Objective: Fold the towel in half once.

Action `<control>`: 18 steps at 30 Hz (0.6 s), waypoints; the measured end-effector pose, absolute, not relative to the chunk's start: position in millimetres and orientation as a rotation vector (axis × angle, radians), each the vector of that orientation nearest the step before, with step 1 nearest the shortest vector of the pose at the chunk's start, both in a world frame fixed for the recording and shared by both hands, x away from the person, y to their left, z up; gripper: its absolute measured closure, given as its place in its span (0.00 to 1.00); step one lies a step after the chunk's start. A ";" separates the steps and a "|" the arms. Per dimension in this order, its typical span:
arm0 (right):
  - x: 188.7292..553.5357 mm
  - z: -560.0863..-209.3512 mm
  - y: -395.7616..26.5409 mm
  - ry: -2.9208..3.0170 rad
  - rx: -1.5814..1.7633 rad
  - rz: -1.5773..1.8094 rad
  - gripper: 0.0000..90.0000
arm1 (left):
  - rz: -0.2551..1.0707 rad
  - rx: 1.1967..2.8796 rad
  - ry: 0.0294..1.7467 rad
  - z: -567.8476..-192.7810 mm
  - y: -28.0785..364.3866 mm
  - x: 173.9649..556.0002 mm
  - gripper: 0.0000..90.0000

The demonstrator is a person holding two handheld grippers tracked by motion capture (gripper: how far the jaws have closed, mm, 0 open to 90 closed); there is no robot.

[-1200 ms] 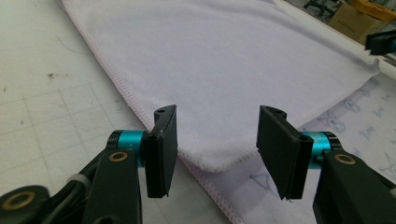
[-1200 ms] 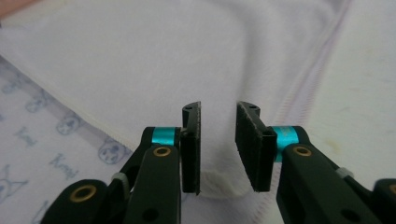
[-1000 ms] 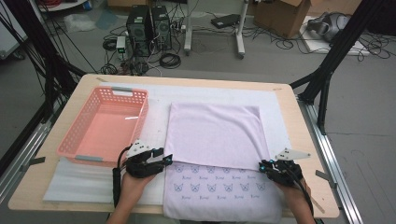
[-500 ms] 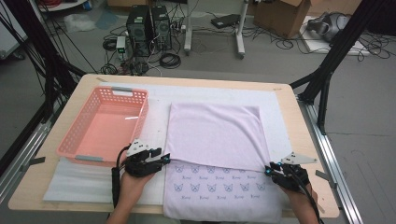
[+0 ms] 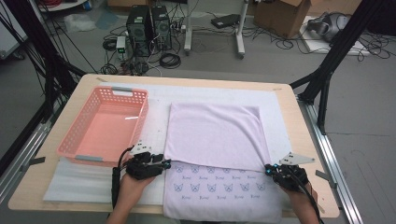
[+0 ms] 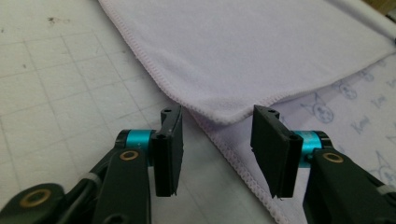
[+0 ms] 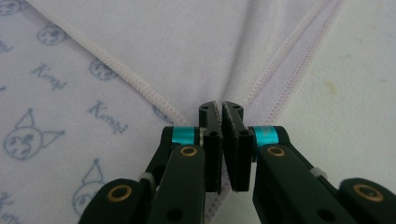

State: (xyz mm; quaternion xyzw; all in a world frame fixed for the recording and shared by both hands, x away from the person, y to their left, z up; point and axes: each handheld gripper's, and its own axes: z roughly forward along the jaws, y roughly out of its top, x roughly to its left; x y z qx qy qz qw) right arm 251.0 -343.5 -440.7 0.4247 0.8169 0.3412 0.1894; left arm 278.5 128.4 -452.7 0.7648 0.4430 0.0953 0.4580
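Now right claw (image 7: 222, 108) pinching towel (image 7: 187, 51)

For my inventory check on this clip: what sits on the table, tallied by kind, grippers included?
Lilac towel, folded partway: 1
Pink basket: 1
White mat: 1
Grippers, left gripper and right gripper: 2
Total: 5

Soft matt lilac cloth with stitched hems for the towel (image 5: 215, 135), printed on its underside. Left of the towel, glossy pink latticed plastic for the basket (image 5: 105, 126). Under the towel, white foam-like gridded mat (image 5: 154, 100) over pale wooden table (image 5: 303, 135).
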 end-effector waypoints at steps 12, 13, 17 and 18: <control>251.2 -440.8 -344.1 2.298 1.197 0.966 0.96 | 0.228 1.889 1.109 -453.1 125.5 281.2 0.93; 251.2 -440.8 -344.0 2.299 1.198 0.964 0.96 | 0.234 1.893 1.110 -453.0 124.9 281.1 0.95; 251.3 -440.6 -344.0 2.299 1.197 0.967 0.96 | 0.246 1.900 1.107 -452.3 123.4 281.1 0.97; 251.2 -440.5 -344.5 2.291 1.203 0.978 0.96 | 0.249 1.899 1.106 -451.9 123.4 280.7 0.98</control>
